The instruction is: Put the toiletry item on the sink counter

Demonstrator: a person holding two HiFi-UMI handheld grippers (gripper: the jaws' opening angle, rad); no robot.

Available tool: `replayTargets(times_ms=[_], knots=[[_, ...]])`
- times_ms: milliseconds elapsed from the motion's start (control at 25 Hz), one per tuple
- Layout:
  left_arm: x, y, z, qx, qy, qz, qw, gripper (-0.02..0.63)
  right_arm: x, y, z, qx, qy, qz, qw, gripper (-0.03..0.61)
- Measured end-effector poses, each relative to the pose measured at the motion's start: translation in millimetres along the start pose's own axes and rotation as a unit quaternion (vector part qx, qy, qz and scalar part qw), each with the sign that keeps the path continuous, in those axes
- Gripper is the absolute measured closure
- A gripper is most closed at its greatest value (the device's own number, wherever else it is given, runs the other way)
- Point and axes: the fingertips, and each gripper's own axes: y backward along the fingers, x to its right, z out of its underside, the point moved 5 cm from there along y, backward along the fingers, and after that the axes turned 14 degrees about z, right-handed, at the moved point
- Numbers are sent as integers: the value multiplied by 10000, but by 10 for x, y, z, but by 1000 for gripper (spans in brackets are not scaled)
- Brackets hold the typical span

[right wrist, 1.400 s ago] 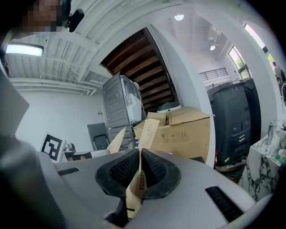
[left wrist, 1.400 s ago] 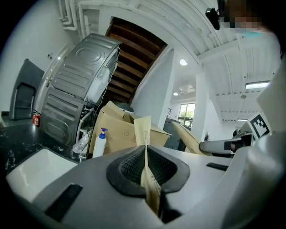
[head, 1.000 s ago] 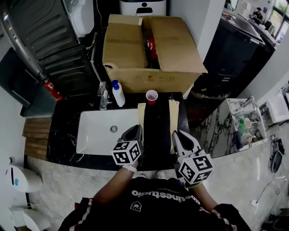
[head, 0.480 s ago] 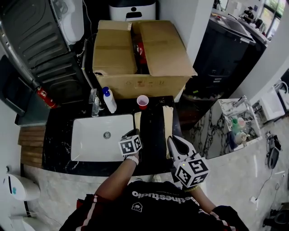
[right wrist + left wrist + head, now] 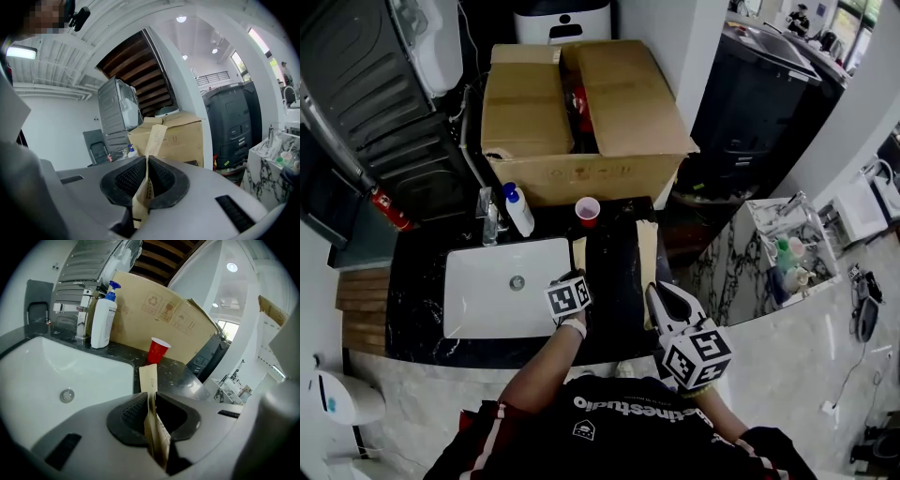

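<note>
Two long tan paper packets are in play. One packet (image 5: 579,253) (image 5: 148,377) points its far end at the black counter (image 5: 614,281) just right of the sink. It stands between the jaws of my left gripper (image 5: 578,275) (image 5: 151,397), which are opening, with a dark gap at the right pad. The other packet (image 5: 647,258) (image 5: 154,136) is pinched in my right gripper (image 5: 657,292) (image 5: 146,159), which is shut on it and holds it above the counter's right part.
A white sink (image 5: 487,300) fills the counter's left side, with a faucet (image 5: 490,220) and a white pump bottle (image 5: 517,208) (image 5: 103,319) behind it. A red cup (image 5: 587,212) (image 5: 157,351) stands at the back. A big cardboard box (image 5: 581,112) sits beyond.
My left gripper has dropped lower, toward the counter by the sink's right edge, with its packet. The right gripper has hardly moved.
</note>
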Motion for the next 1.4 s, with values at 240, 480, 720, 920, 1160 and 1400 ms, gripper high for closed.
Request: replayTargets(times_ms=[240, 480, 720, 920, 1160, 1400], knots=[[18, 64, -73, 140, -11, 153, 9998, 500, -38, -25, -11, 42, -2, -48, 10000, 529], [54, 309, -401, 692, -387, 348, 9962, 472, -94, -92, -25, 69, -31, -147, 9999, 529], [322, 928, -837, 1538, -1401, 684, 9757, 472, -168, -146, -32, 74, -57, -286, 9995, 529], [588, 1427, -1076, 2176, -2234, 809, 9467, 476, -201, -156, -61, 98, -19, -352, 9993, 529], [885, 1769, -1190, 2761, -2782, 1079, 9136, 558, -272, -168, -73, 110, 25, -432, 9990, 529], [967, 1897, -1240, 2959, -2696, 1491, 9042, 598, -336, -179, -83, 114, 78, -517, 9986, 529]])
